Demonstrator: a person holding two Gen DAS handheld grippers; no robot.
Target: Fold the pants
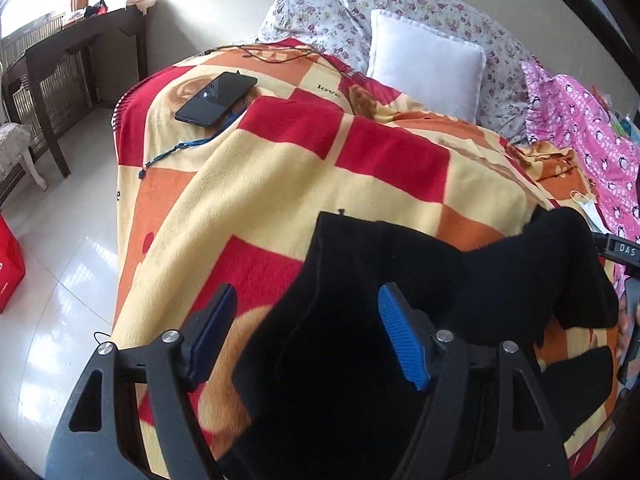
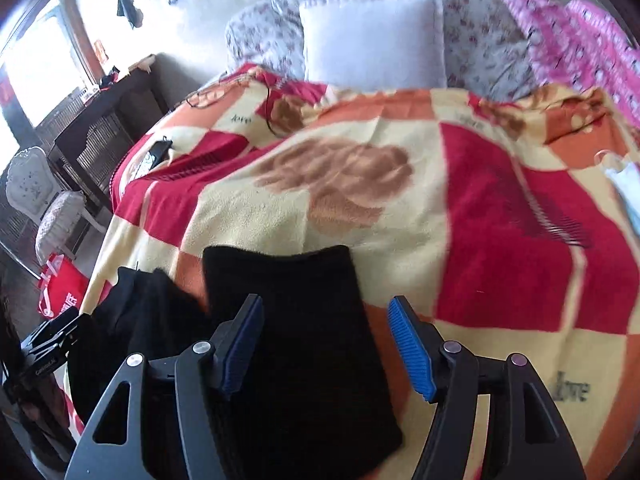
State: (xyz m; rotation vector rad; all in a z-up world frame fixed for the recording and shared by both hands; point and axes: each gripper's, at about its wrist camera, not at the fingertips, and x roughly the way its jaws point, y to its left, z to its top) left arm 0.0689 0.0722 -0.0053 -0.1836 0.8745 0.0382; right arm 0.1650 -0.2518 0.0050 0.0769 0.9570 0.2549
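Note:
Black pants lie crumpled on a red, orange and cream checked blanket over a bed. My left gripper hovers over their left part, open, with only loose cloth below the gap. In the right wrist view a flat black pant section lies on the blanket, and a bunched part sits to its left. My right gripper stands open above that flat section, its pads clear of the cloth. The right gripper's body shows at the right edge of the left wrist view.
A dark phone with a blue cord lies on the blanket near the bed's left edge. A white pillow, flowered bedding and a pink quilt sit at the back. A face mask lies at right. A dark table and a red bag stand on the floor.

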